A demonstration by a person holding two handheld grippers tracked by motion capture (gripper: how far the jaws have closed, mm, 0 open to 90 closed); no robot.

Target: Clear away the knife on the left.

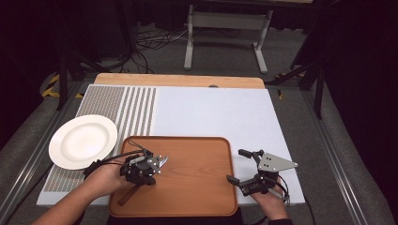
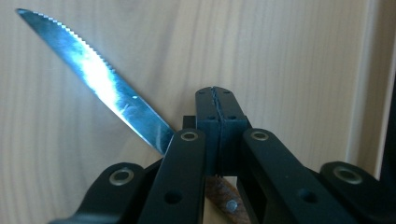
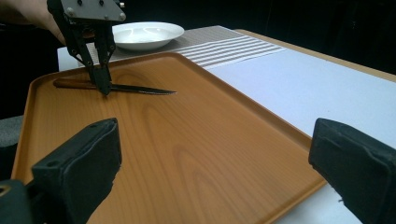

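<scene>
Knife [image 3: 116,87], serrated, flat on wooden tray [image 1: 197,187], pinched near its handle by clenched left gripper [image 3: 103,86] for lifting; right gripper [image 1: 244,168] gaping, idle beside tray's edge.

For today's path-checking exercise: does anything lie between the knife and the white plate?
Nothing visible does. The left claw is shut on the knife over the tray; the plate sits just beyond its raised rim.

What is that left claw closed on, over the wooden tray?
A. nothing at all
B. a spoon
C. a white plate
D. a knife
D: the left gripper is shut on a knife with a serrated blade and brown handle, lying on the tray; the plate sits apart, beside the tray.
</scene>
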